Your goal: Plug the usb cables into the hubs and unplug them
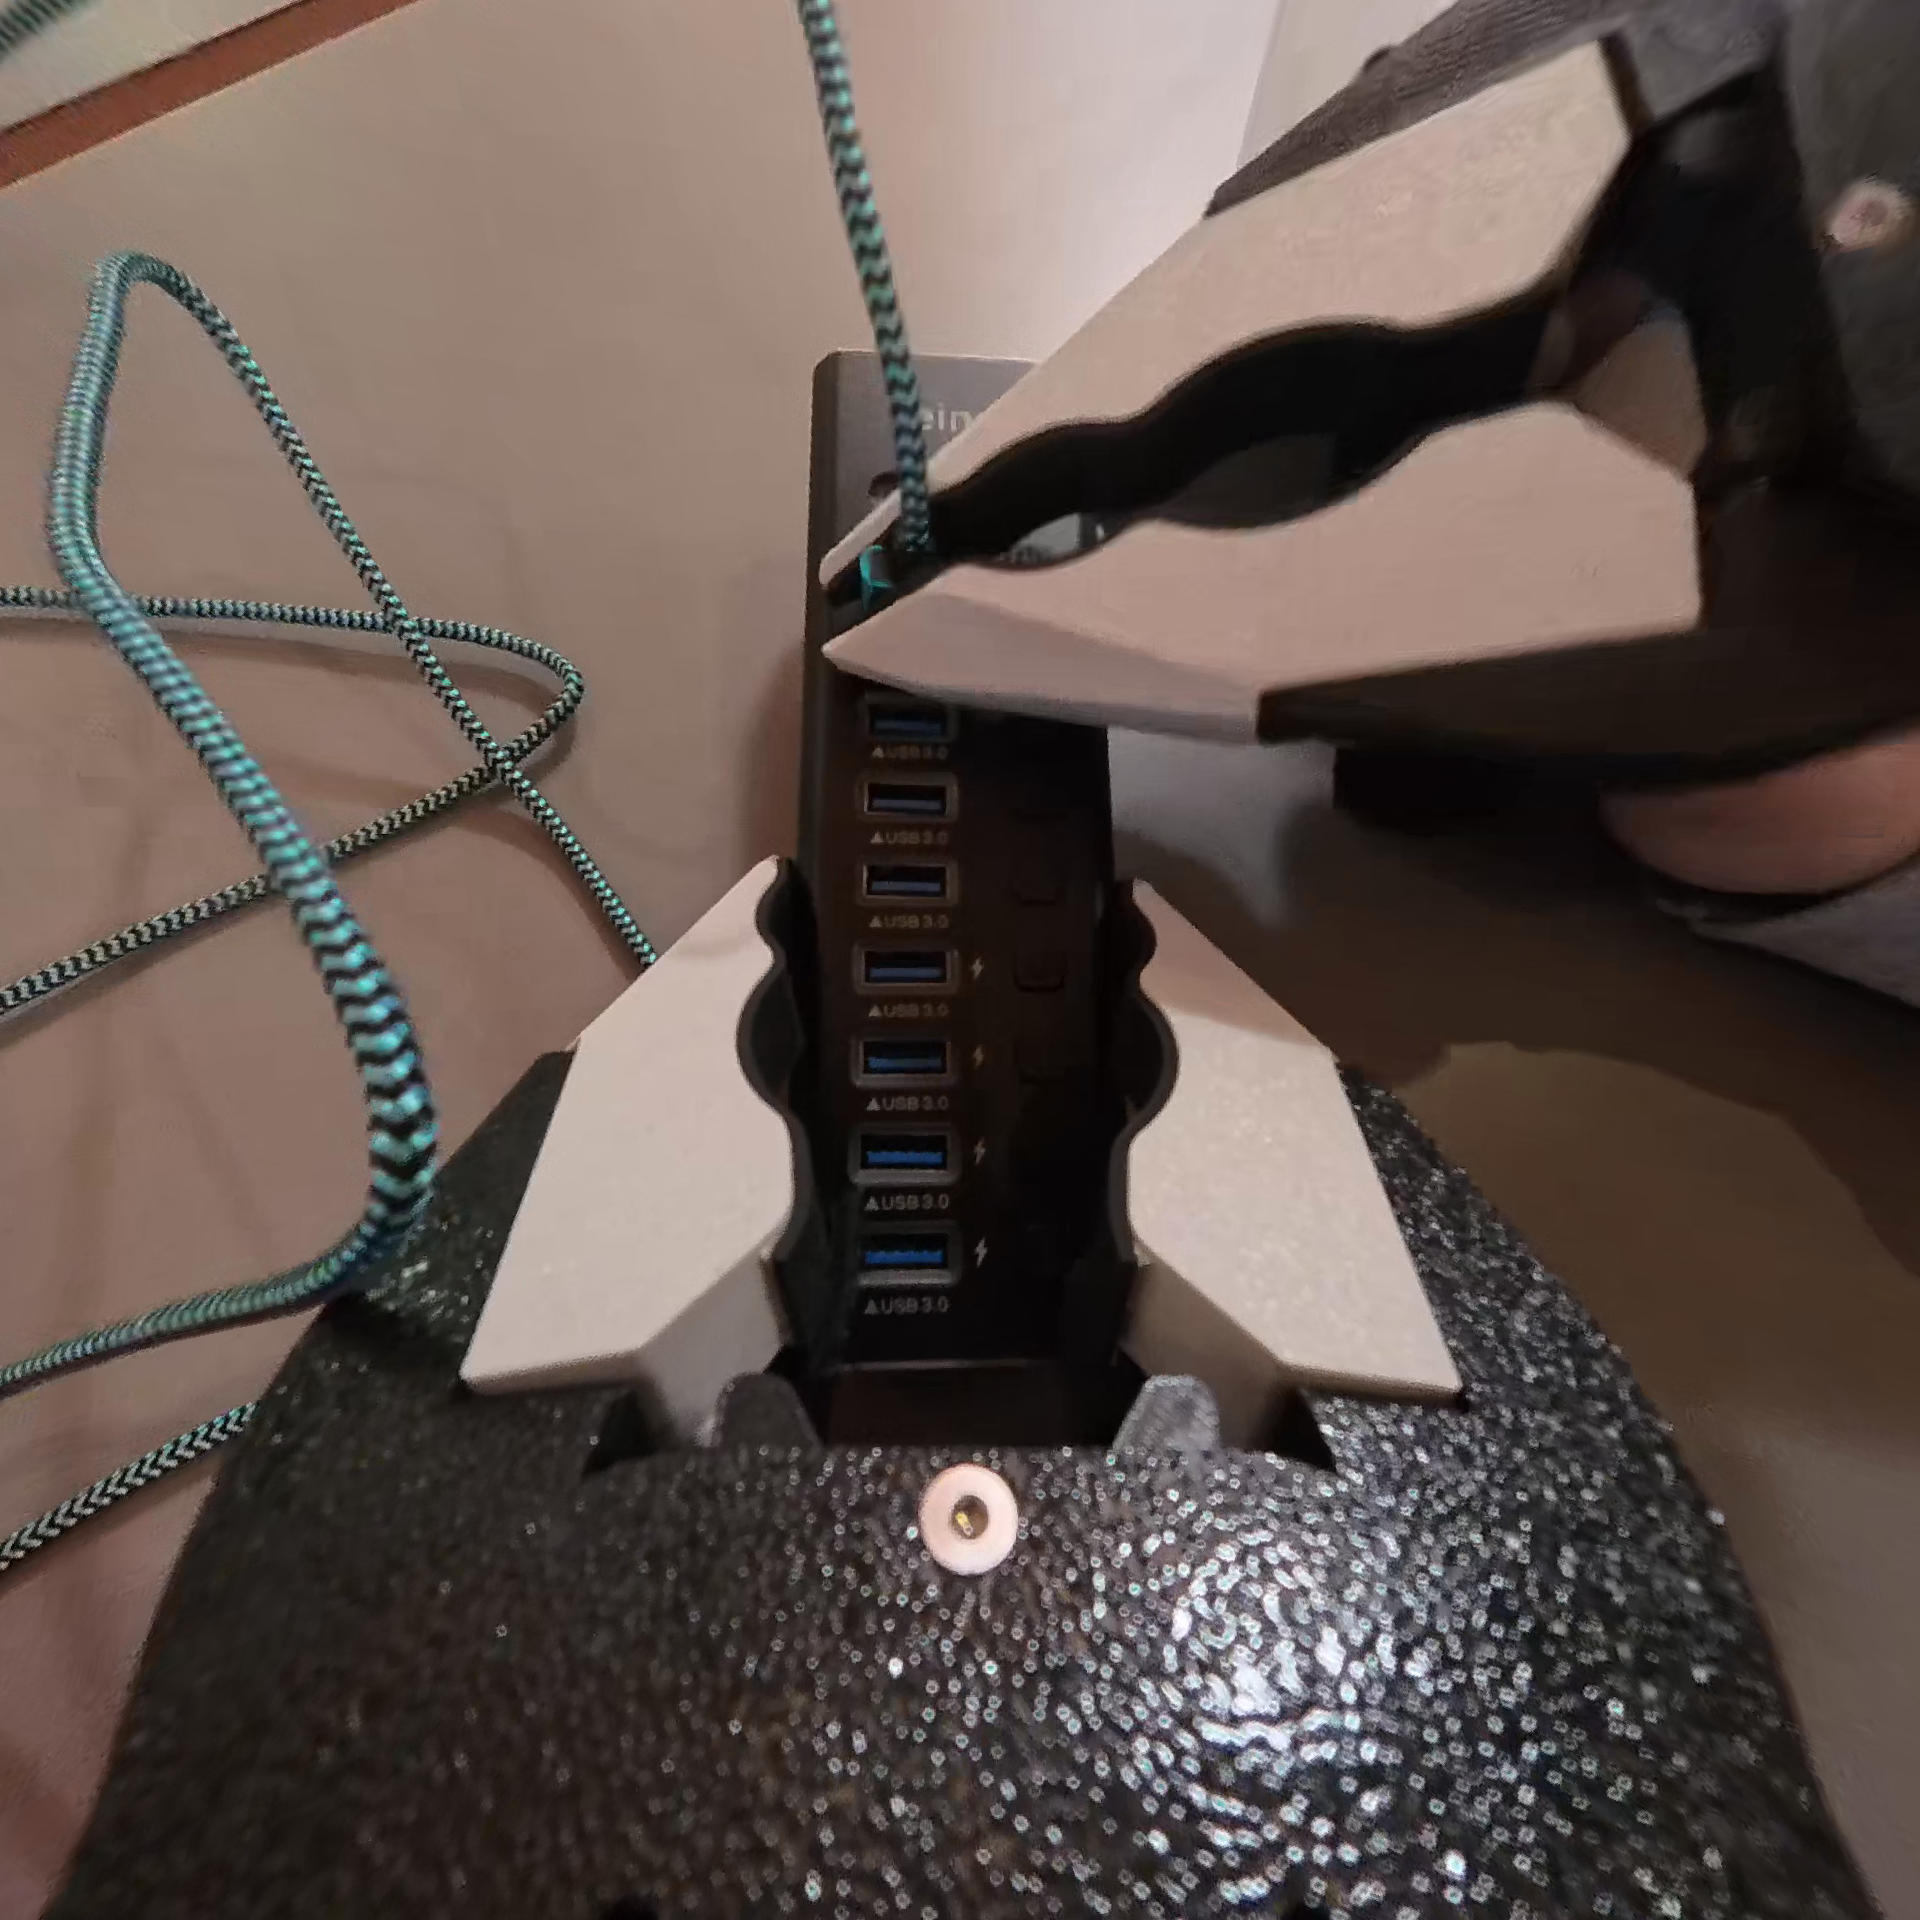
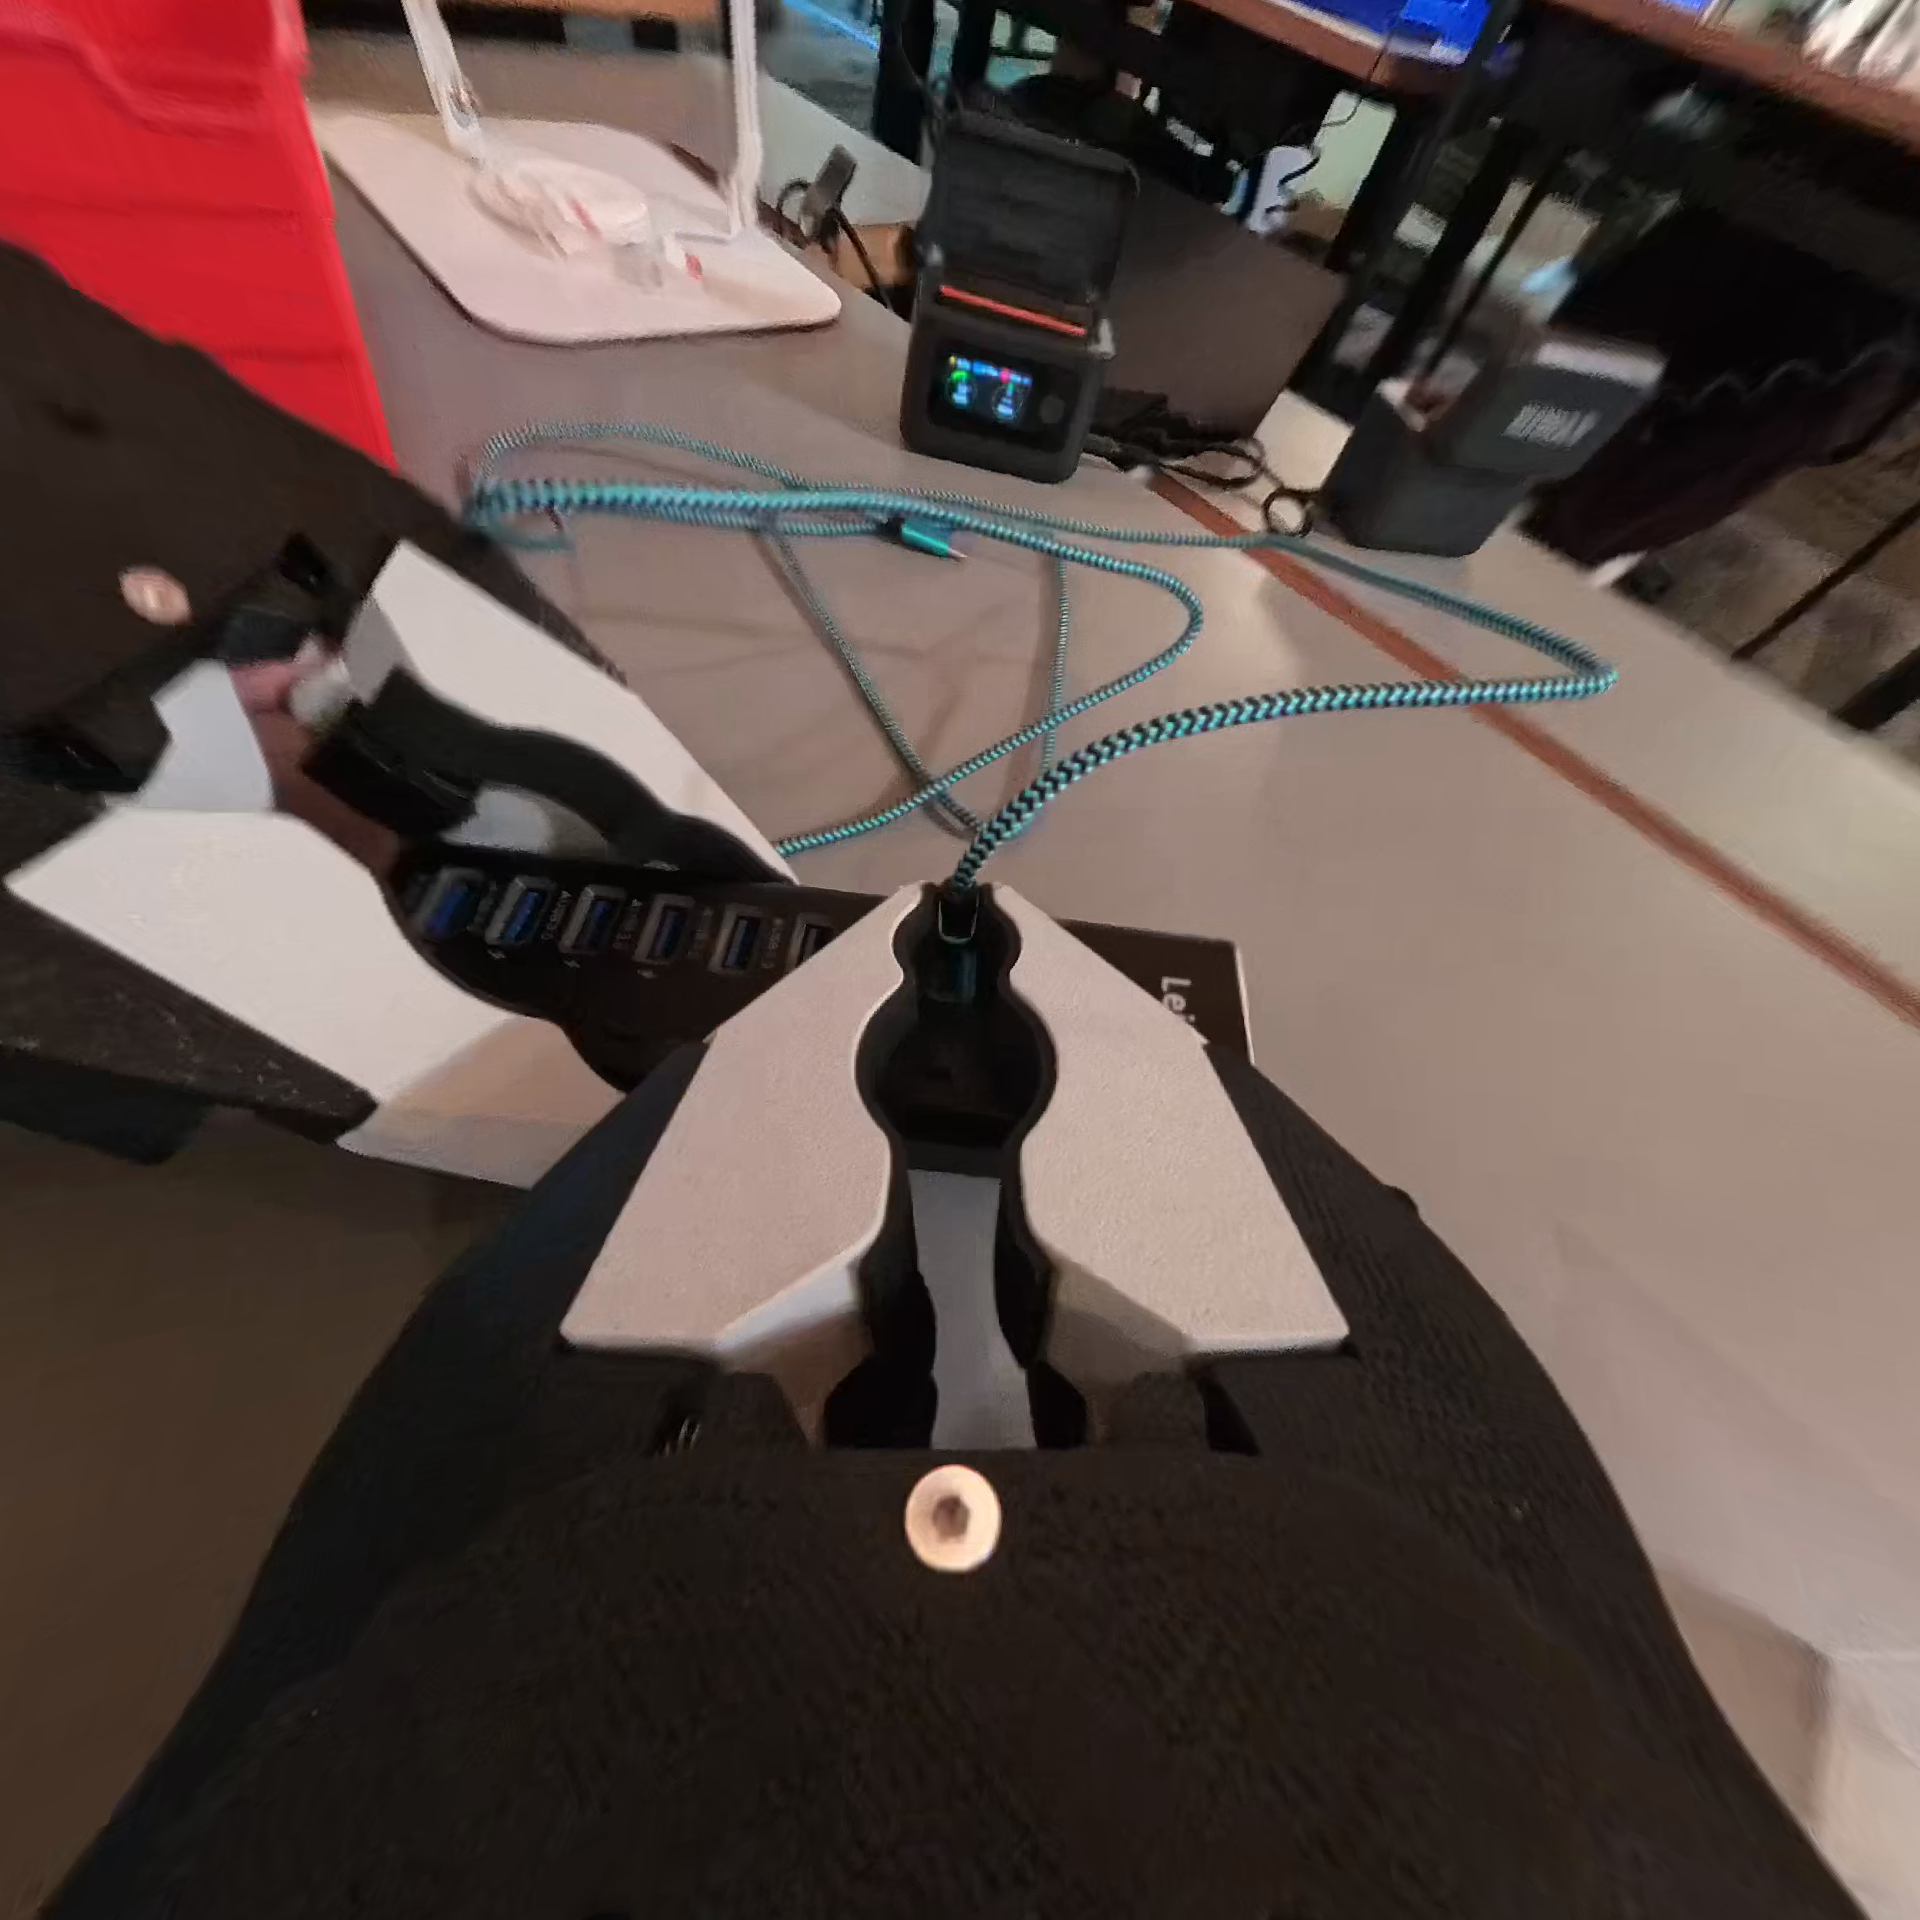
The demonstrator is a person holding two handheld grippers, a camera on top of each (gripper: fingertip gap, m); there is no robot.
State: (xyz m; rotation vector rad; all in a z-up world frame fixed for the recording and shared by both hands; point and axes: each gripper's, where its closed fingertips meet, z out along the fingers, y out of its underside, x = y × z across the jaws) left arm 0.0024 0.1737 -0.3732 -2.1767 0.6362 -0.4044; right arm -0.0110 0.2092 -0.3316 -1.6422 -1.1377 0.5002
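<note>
the left gripper has its jaws spread only as far as the width of the black usb hub, one pad pressed on each long side, so it clamps the hub's near end. the right gripper has its jaws closed on the plug of a teal-and-black braided cable, pinching it at the very tips directly over the hub's far end; whether the plug is seated in a port cannot be told, since the fingers cover it.

the hub shows a row of blue ports along its top face, each with small printed marks beneath and some with a lightning symbol beside; a pale logo sits at its far end.

beyond the hub the cable runs up from the plug and lies in loose loops on the beige table, which carries a brown stripe. farther past the hub stand a small dark device with a lit screen, a white stand base and a red block, with dark desk legs behind them.
</note>
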